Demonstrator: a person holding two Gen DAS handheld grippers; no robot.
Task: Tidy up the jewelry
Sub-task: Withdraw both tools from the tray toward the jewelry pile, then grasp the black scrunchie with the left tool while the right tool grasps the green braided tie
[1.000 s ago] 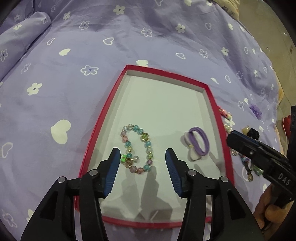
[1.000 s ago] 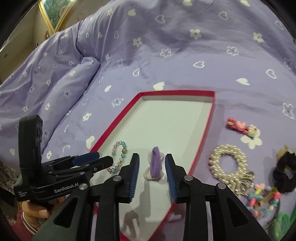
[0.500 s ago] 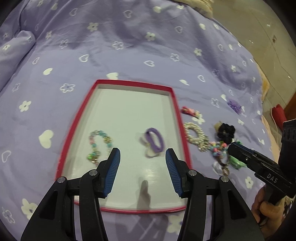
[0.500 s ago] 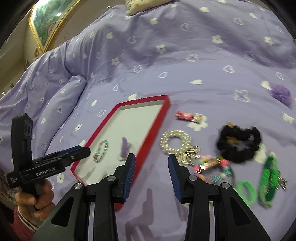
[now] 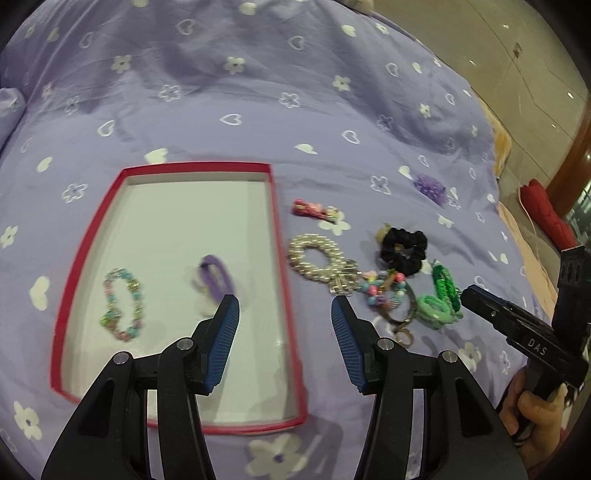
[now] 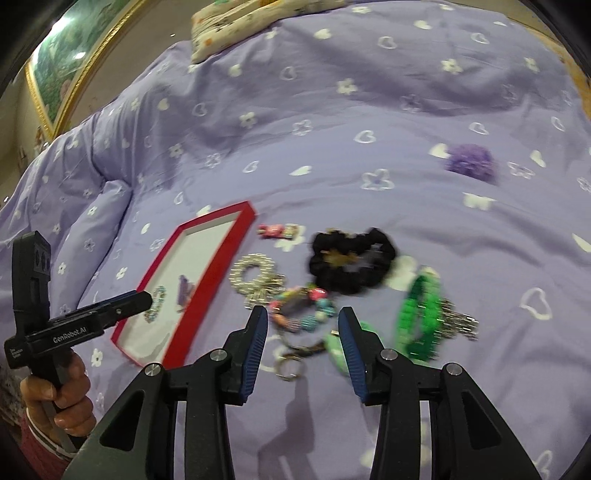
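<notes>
Right wrist view shows the right hand-held gripper (image 6: 300, 334) spread empty over the colourful bead keychain (image 6: 301, 308), light, limp and slippery, likely best pinched at a bead cluster.

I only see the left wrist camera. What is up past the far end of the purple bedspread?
Observer: A cream floral-print pillow lies at the far edge of the purple flowered bedspread.
Child: Is there anything beside the bed?
Observer: Yes, a gold-framed picture shows at the upper left of the right wrist view.
Child: Does my left hand-held gripper have writing on it?
Observer: Yes, the side of the left hand-held gripper reads GenRobot.AI.
</notes>
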